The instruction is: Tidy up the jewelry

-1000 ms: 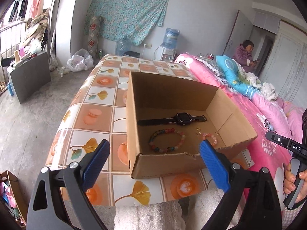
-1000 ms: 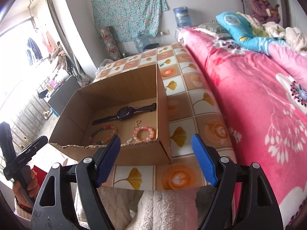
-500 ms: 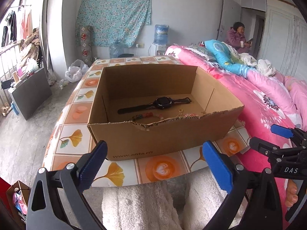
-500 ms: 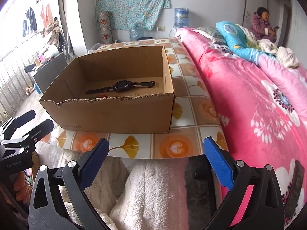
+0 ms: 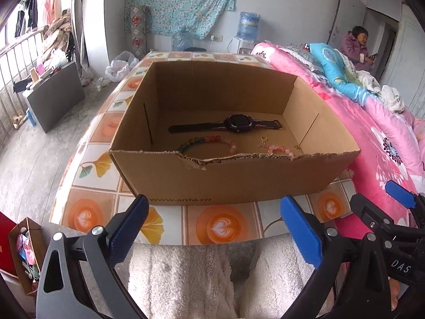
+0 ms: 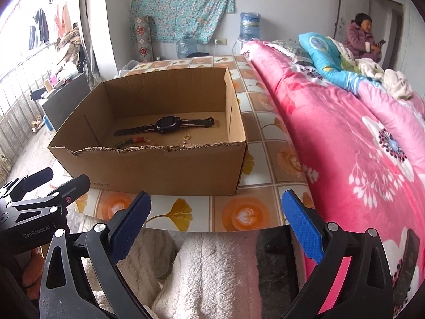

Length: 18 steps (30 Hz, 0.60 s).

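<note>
An open cardboard box (image 5: 239, 180) (image 6: 164, 170) stands on the table with the tiled orange cloth (image 5: 217, 226) (image 6: 239, 215). On its floor lie a black watch (image 5: 233, 124) (image 6: 166, 125), a multicoloured bead bracelet (image 5: 207, 142) (image 6: 134, 141), a pink bead bracelet (image 5: 279, 149) and a small gold ring (image 5: 263, 138) (image 6: 186, 137). My left gripper (image 5: 212, 228) is open and empty, back from the box's near wall, over the table's front edge. My right gripper (image 6: 215, 223) is also open and empty, in front of the box's right corner.
A bed with a pink flowered quilt (image 5: 385, 143) (image 6: 358, 146) runs along the table's right side. A person (image 5: 357, 49) (image 6: 364, 40) sits far back at the right. White fleece-clad legs (image 5: 186, 279) are below the grippers. A small carton (image 5: 24, 252) stands on the floor at the left.
Both grippers have drawn back and sunk from above the box to in front of its near wall. The right gripper's jaws stand wider than a second ago.
</note>
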Available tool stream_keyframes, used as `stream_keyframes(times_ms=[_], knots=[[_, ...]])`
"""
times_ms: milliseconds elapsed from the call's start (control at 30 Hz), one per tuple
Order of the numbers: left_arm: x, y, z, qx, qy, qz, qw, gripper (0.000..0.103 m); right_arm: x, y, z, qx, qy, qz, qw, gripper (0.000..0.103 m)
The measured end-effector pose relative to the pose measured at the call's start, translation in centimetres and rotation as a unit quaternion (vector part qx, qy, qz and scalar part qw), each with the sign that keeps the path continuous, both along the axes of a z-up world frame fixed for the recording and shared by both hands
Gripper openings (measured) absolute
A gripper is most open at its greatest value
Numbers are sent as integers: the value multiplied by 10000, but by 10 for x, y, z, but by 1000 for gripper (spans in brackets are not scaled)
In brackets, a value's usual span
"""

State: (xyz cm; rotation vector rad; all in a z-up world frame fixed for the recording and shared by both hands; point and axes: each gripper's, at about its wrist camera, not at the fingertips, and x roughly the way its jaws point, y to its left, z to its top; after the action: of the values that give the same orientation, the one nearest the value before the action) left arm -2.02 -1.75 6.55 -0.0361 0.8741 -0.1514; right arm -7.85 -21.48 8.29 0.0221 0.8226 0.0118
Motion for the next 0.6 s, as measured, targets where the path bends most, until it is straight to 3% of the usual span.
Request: stream_keyframes(times_ms=[233,600], knots=[[10,-9,-14,457,309,129,9984,97,18,8,-17,2,328,57,9994,95],[19,-11,-24,595,564,268,9963,97,30,8,-32,36,599,73,9982,95]])
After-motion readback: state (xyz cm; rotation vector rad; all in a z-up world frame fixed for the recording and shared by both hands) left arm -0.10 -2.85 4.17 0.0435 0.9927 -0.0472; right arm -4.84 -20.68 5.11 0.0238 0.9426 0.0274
